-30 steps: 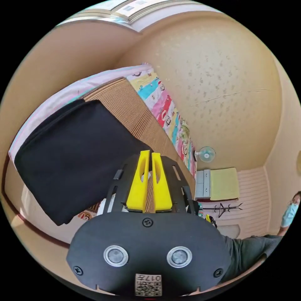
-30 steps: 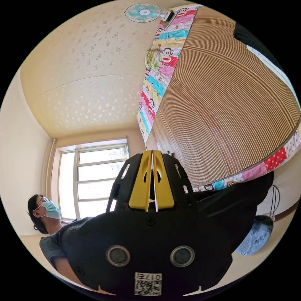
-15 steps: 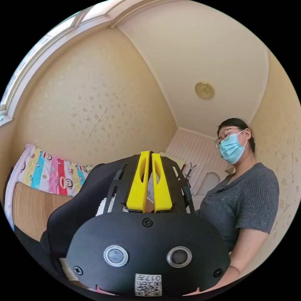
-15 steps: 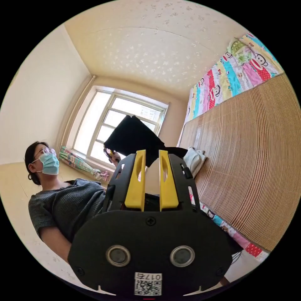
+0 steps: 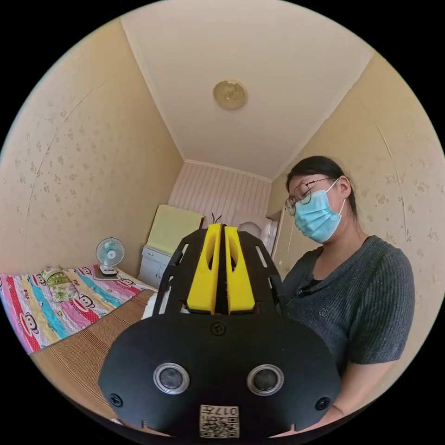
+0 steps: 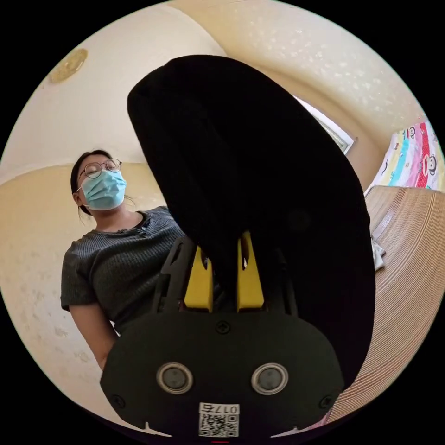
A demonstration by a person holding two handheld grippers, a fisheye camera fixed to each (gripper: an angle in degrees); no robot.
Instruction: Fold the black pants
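The left gripper [image 5: 221,227] has its yellow jaws together, gripping nothing visible. The right gripper [image 6: 223,241] has jaws apart, with black fabric between them; whether they clamp it I cannot tell. The folded black pants [image 6: 250,185] rise in front of it, beside the person [image 6: 116,250] and the striped mat [image 6: 408,259].

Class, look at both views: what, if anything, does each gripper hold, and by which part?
The right gripper has the black pants between its jaws, near the cloth's lower edge. The left gripper is shut; whether it pinches anything cannot be told.
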